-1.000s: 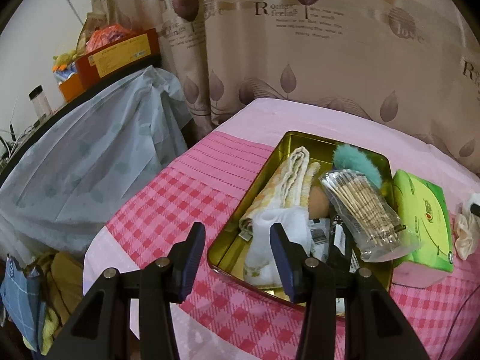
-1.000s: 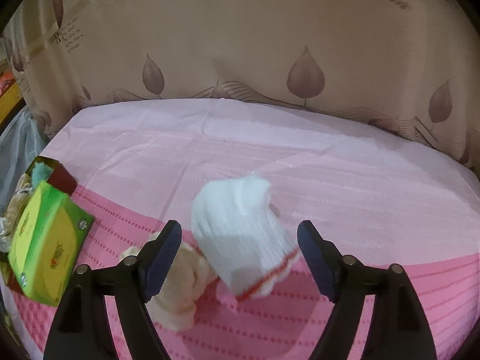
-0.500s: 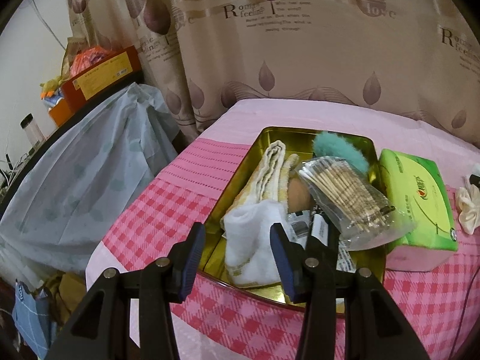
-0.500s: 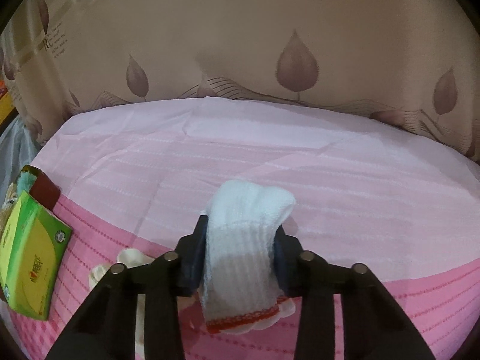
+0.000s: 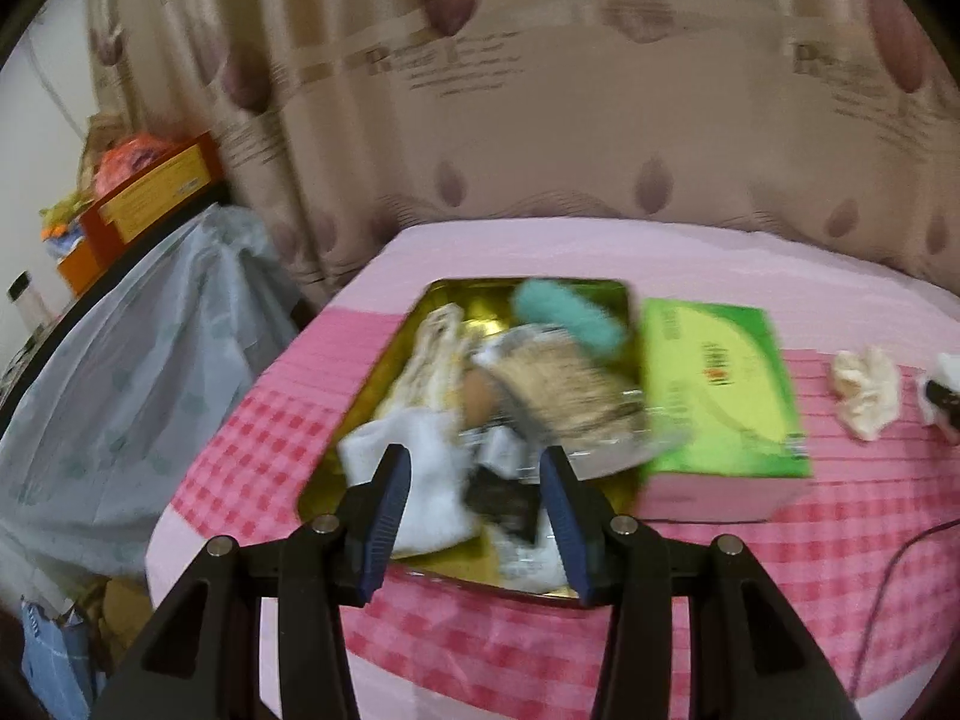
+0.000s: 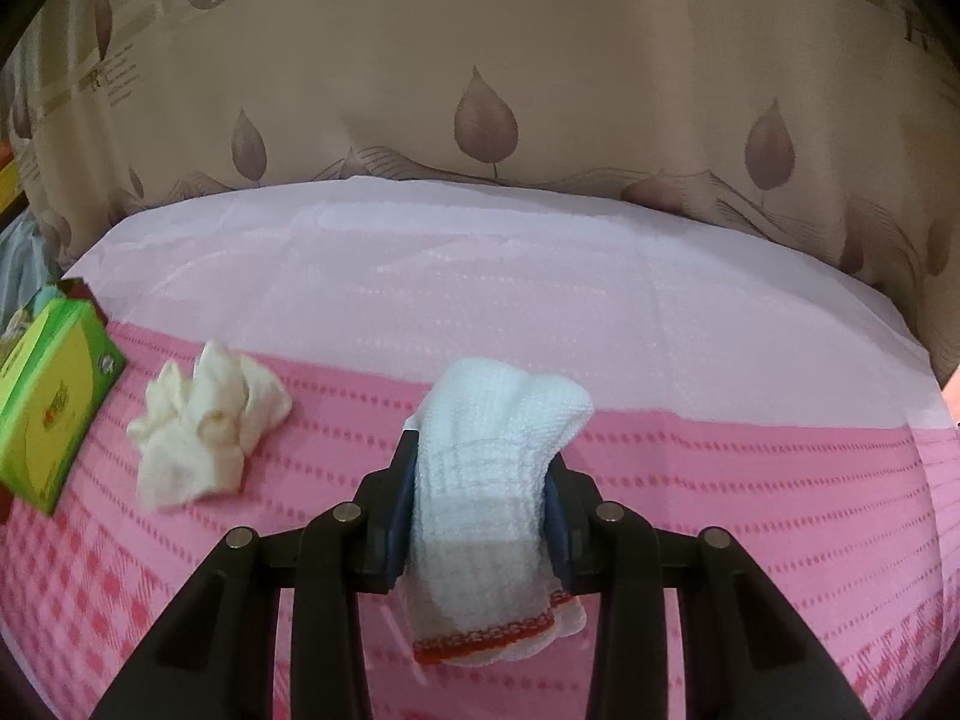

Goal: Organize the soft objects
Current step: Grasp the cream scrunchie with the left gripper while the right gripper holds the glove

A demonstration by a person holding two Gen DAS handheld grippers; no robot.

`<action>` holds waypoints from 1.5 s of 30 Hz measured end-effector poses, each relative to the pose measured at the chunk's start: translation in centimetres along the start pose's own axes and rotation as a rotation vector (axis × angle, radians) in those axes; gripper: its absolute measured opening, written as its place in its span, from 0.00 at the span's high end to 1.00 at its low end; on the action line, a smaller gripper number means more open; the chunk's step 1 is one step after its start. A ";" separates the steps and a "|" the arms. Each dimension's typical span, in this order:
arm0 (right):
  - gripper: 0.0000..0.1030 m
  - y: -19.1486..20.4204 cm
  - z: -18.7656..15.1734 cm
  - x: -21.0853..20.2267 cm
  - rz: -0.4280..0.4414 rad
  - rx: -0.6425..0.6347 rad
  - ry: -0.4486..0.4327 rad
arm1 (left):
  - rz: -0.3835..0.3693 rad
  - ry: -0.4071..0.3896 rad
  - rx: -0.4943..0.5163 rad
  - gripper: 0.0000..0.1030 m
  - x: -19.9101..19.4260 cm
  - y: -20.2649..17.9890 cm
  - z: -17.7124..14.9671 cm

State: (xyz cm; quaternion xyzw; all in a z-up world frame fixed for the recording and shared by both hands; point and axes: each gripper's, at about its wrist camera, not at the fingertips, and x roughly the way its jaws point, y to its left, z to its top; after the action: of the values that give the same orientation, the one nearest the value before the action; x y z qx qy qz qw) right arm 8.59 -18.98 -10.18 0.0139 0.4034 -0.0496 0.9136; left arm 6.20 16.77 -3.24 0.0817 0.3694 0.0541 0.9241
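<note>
My right gripper (image 6: 480, 480) grips the white glove (image 6: 492, 468) firmly, my left gripper (image 5: 474, 504) is wide and empty, so next I carry the glove to the gold tin (image 5: 372, 420) at left.

A white knitted glove (image 6: 489, 480) with a red-trimmed cuff is clamped between the pads of the right gripper (image 6: 480, 501), above the pink tablecloth (image 6: 720, 480). A crumpled cream cloth (image 6: 204, 426) is seen lying to the left, near a green tissue box (image 6: 54, 408). A leaf-patterned curtain (image 6: 480, 90) is hung behind.
</note>
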 end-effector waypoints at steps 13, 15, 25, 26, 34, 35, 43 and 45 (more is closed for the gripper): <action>0.68 -1.3 -3.9 -3.1 0.015 -0.012 0.020 | -0.288 0.000 0.202 0.49 -1.8 -13.9 2.0; 0.68 -1.7 -4.1 -3.1 0.026 0.006 0.020 | -0.342 0.023 0.233 0.49 -1.4 -16.3 2.4; 0.67 -2.4 -4.0 -2.6 0.065 0.039 0.033 | -0.474 0.198 0.263 0.49 3.1 -24.1 4.3; 0.67 -2.4 -4.1 -2.6 0.067 0.041 0.033 | -0.477 0.205 0.275 0.49 3.4 -24.9 4.3; 0.66 -2.6 -4.1 -2.3 0.084 0.053 0.037 | -0.440 0.236 0.330 0.49 6.7 -29.0 4.8; 0.66 -2.6 -4.1 -2.3 0.087 0.056 0.037 | -0.426 0.242 0.332 0.49 7.3 -29.4 4.7; 0.65 -3.3 -4.3 -1.7 0.127 0.101 0.042 | -0.443 0.286 0.266 0.50 9.8 -28.9 4.4; 0.65 -3.3 -4.5 -1.6 0.130 0.102 0.042 | -0.461 0.300 0.251 0.70 10.0 -28.7 4.5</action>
State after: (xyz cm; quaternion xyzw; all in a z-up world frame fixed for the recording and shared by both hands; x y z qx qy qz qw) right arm 3.86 -21.89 -11.92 0.0876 0.4177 -0.0106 0.9043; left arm 17.70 -10.32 -12.24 0.1005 0.5145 -0.1916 0.8297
